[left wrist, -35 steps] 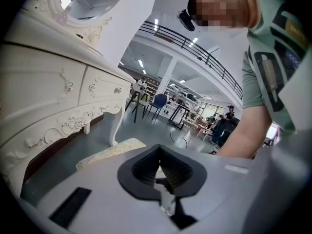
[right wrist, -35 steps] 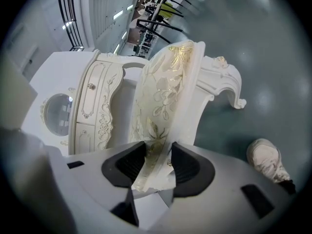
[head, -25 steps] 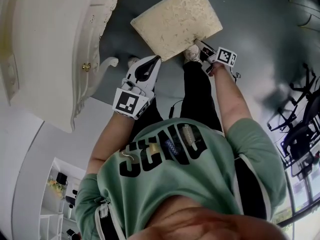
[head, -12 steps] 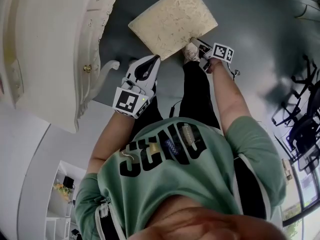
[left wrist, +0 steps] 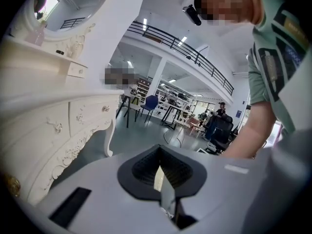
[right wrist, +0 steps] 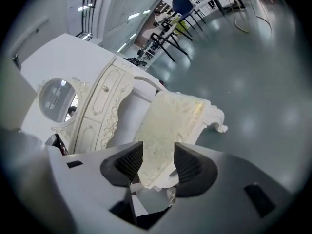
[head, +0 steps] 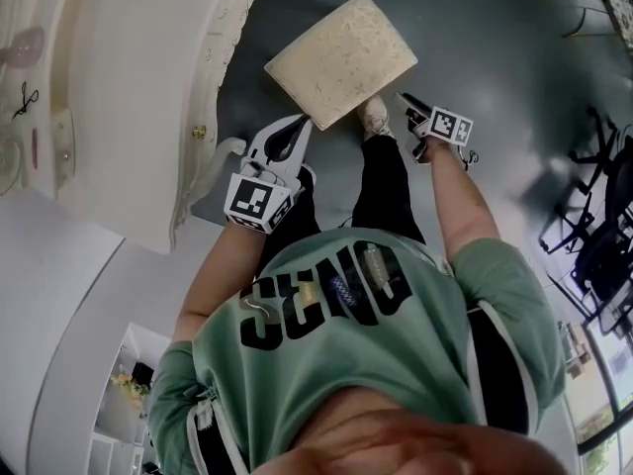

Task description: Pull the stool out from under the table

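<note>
On the smooth grey floor [head: 514, 47], apart from the table [head: 129, 117] with a strip of bare floor between: the stool [head: 341, 57].

- Seat is square and cream, with a nubbly woven texture. The frame is white and carved; the right gripper view shows a scrolled leg [right wrist: 218, 123].
- Right gripper [head: 404, 97]: the jaws stand moderately wide and have just eased inward a little. The stool's near corner lies in line between the ribbed black pads [right wrist: 187, 167], not pressed. In the head view the tips sit just beside the seat's edge.
- Left gripper [head: 300, 125]: the jaws are drawn to a thin slit with a cream sliver showing in it. Cannot tell whether anything is pinched. The tips are at the seat's nearest corner.
- A pale shoe [head: 374, 117] stands against that same edge, between the two grippers.
- The table is glossy white with carved scrollwork, a brass knob [head: 199, 132] and a curved leg [head: 218, 153].
- Open floor lies beyond the stool's far and right sides. Dark office chairs [head: 603, 255] stand well apart at the right.
</note>
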